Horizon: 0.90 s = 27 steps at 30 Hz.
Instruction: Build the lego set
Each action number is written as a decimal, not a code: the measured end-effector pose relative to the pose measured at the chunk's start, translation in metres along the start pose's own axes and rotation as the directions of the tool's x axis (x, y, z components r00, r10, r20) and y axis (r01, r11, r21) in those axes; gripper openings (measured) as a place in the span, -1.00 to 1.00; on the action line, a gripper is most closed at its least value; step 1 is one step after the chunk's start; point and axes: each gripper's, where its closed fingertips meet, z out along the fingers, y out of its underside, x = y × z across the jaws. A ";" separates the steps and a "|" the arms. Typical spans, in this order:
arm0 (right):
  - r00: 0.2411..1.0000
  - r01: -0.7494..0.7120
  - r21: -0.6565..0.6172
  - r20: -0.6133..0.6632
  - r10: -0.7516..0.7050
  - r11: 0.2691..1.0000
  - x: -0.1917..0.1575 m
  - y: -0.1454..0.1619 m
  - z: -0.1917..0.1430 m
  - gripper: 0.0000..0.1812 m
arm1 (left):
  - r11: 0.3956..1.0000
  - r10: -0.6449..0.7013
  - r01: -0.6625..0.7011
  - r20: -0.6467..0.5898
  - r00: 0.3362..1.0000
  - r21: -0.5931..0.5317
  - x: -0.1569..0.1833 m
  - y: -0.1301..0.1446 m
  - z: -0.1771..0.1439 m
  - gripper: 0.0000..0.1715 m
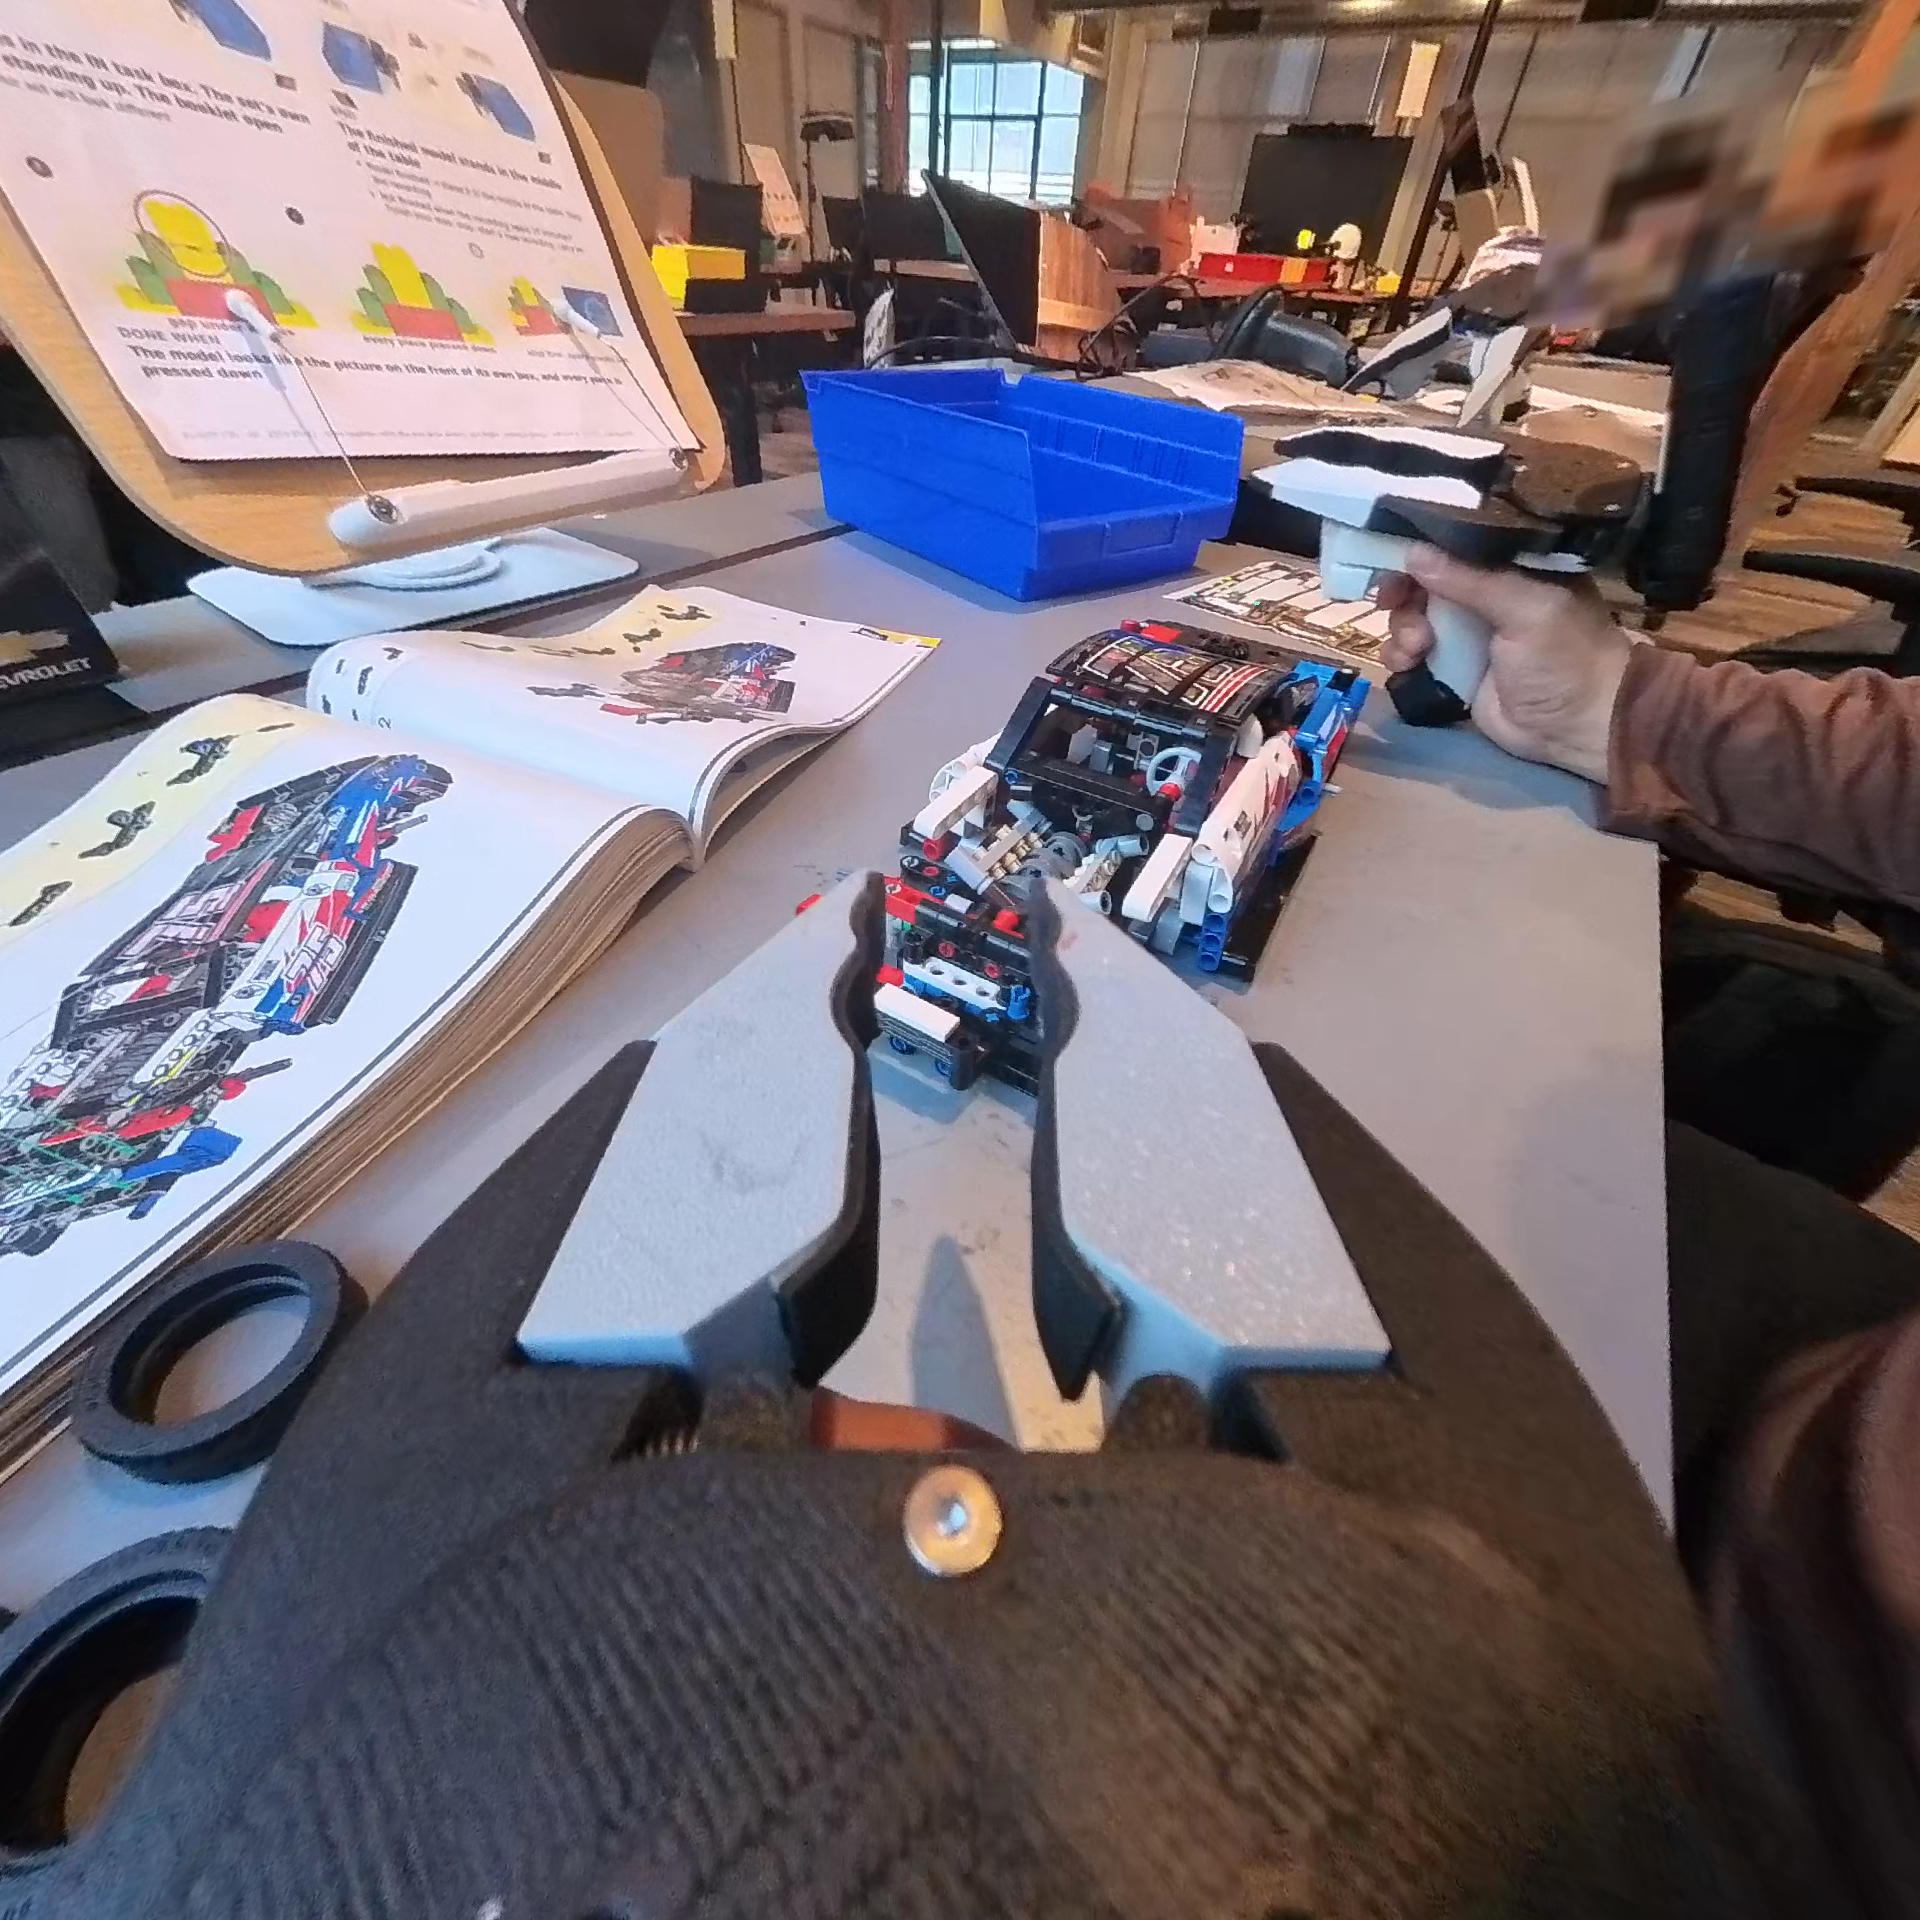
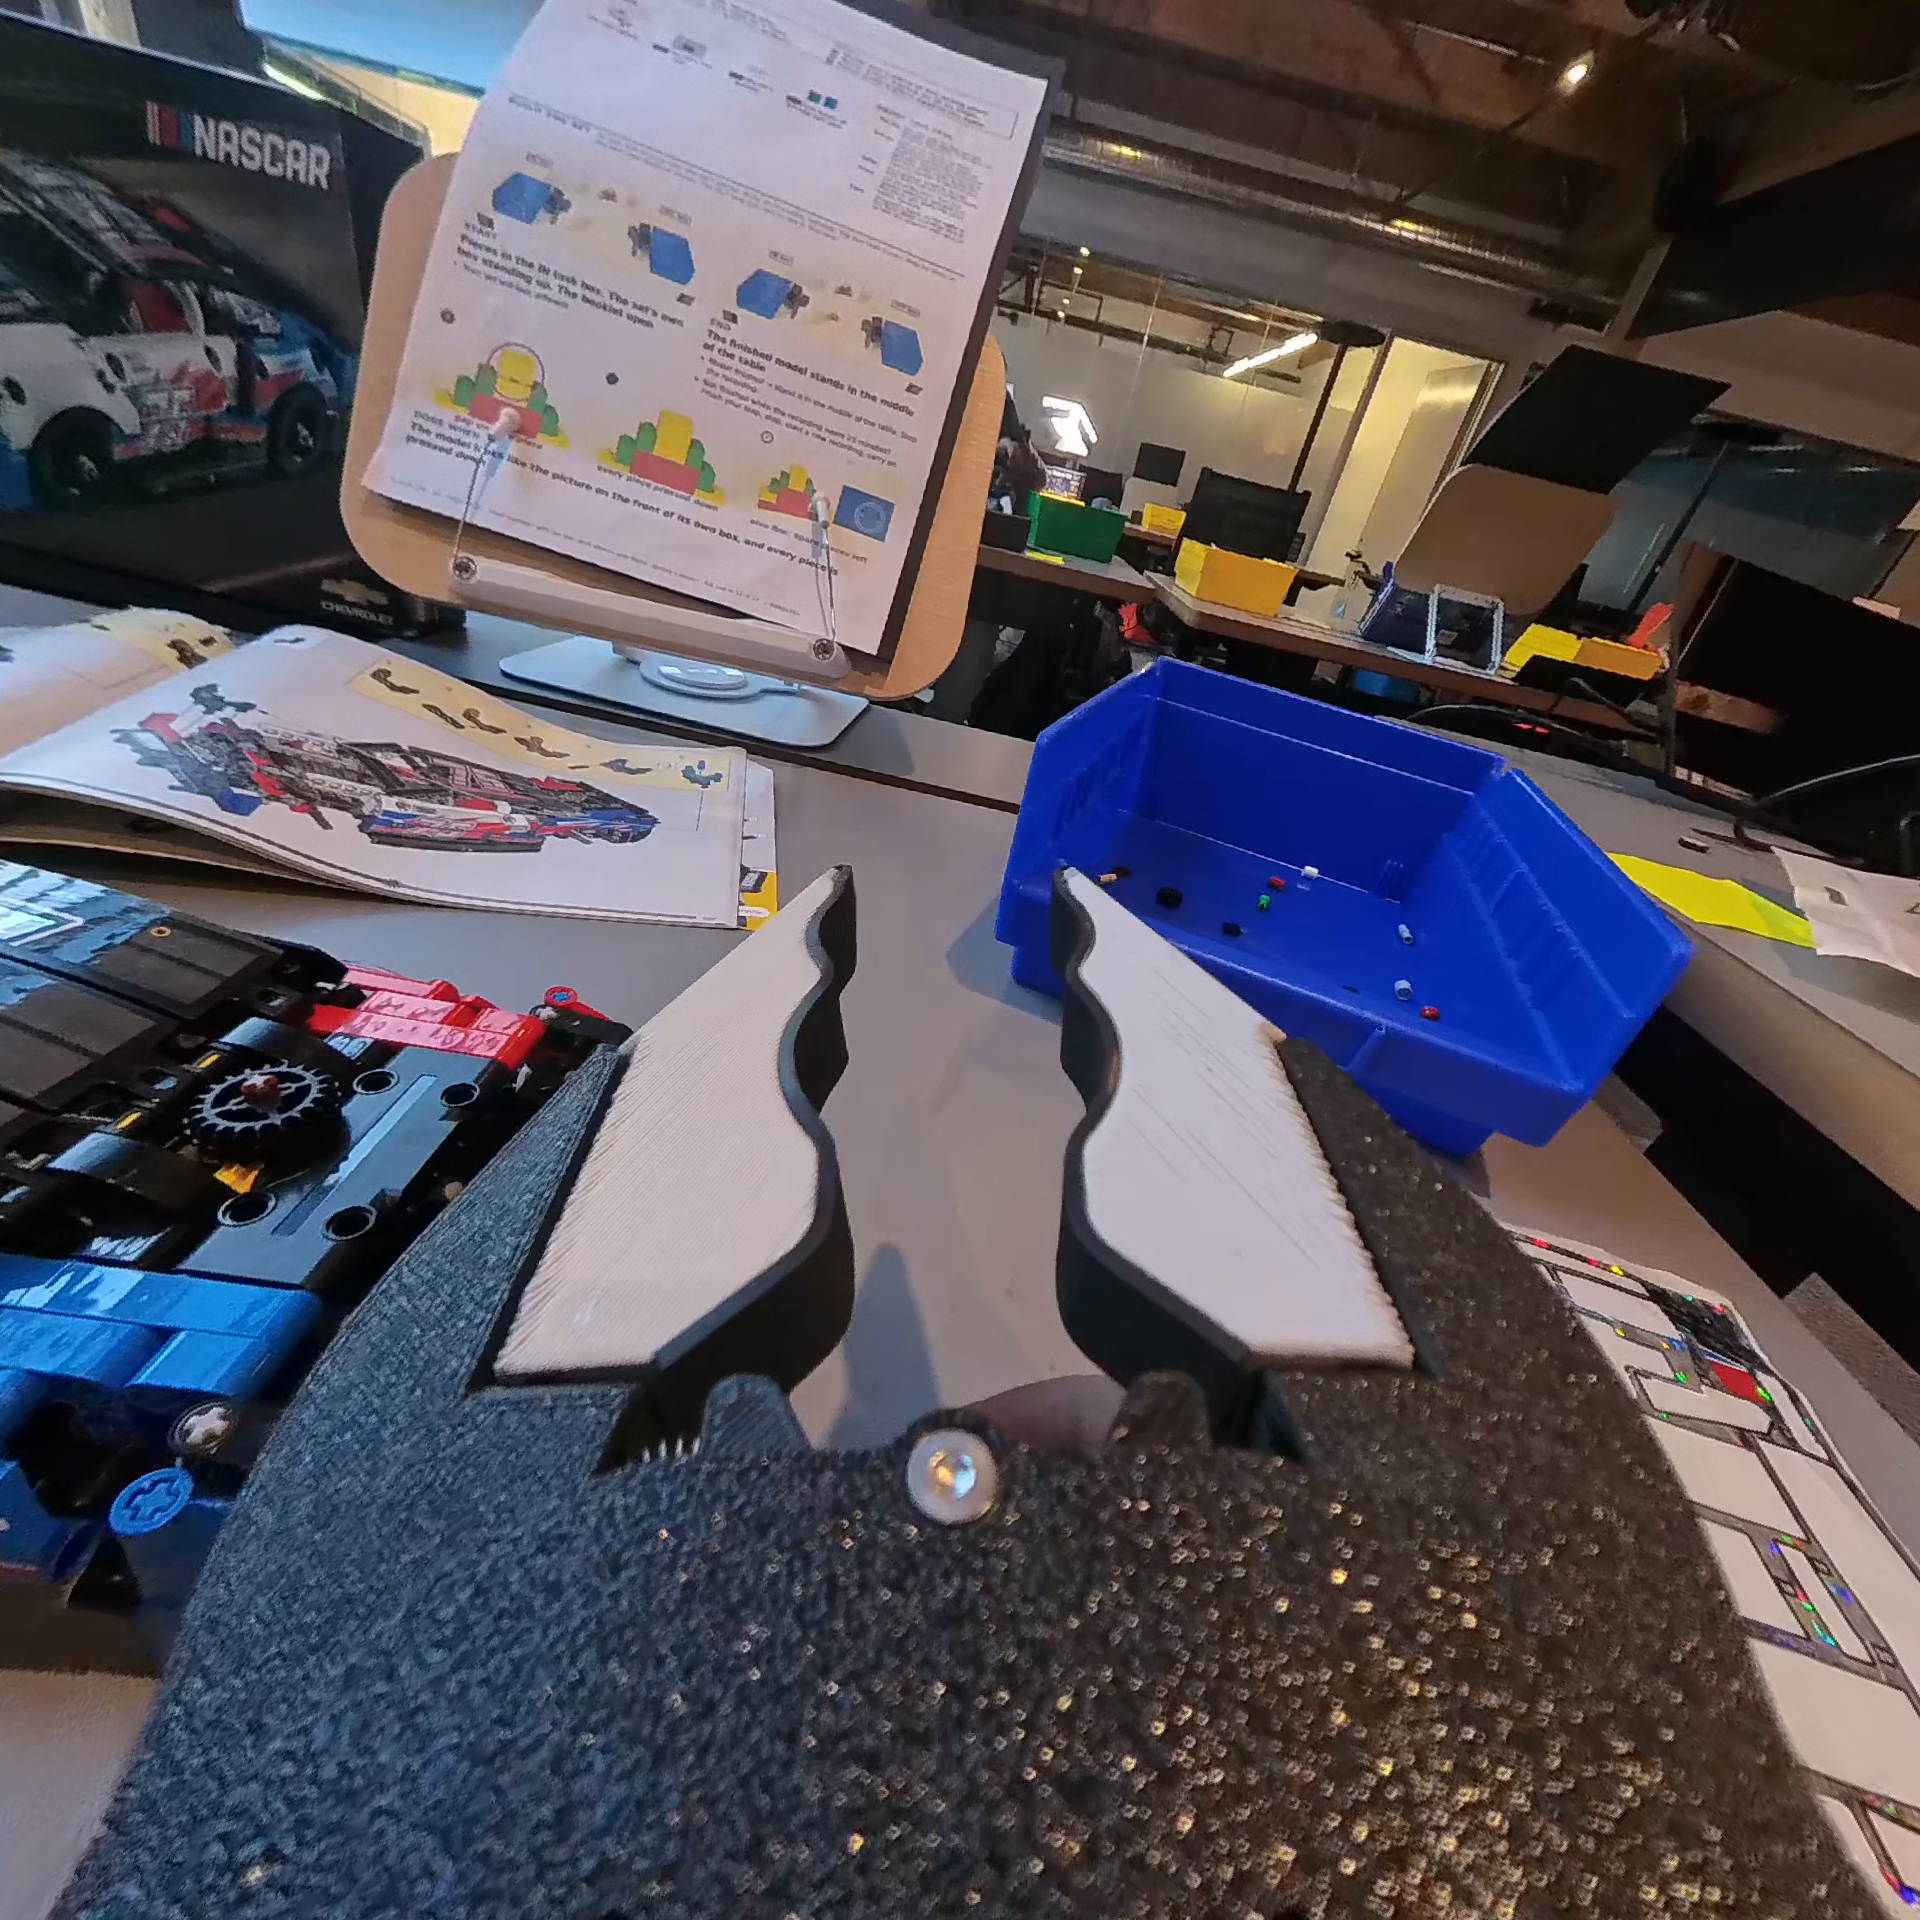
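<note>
The lego car (image 1: 1143, 769), black, white, blue and red, stands on the grey table (image 1: 1455, 1039) and has no wheels on. My left gripper (image 1: 951, 904) straddles its front end, with both pads against the sides of the nose. My right gripper (image 2: 951, 883) is open and empty above bare table, with the car's rear (image 2: 208, 1143) at its left. In the left wrist view it shows far right (image 1: 1283, 462), held by a hand beyond the car. Two black tyres (image 1: 208, 1351) lie on the table at my lower left.
The open instruction booklet (image 1: 364, 883) lies left of the car. A blue bin (image 2: 1558, 935) with several small loose pieces stands behind, right of centre. A sticker sheet (image 2: 1714, 1455) lies at the right. A sheet on a stand (image 2: 707, 312) and the set's box (image 2: 156, 312) stand at the back. My hands' fingertips stand some 40 cm from each other.
</note>
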 end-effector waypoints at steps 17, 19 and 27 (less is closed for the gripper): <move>0.852 -0.169 -0.224 0.456 0.256 0.960 -0.044 -0.001 -0.027 -0.72 | 0.997 -0.075 0.074 -0.051 0.996 -0.019 0.002 0.002 0.001 -0.70; 0.821 -0.170 -0.282 0.489 0.294 0.944 -0.040 0.003 -0.034 -0.69 | 0.996 -0.077 0.074 -0.048 0.996 -0.052 0.002 0.007 0.004 -0.69; 0.760 -0.187 -0.348 0.542 0.360 0.919 -0.056 0.024 -0.042 -0.69 | 0.991 -0.058 0.053 -0.037 0.998 -0.125 0.003 0.016 0.012 -0.69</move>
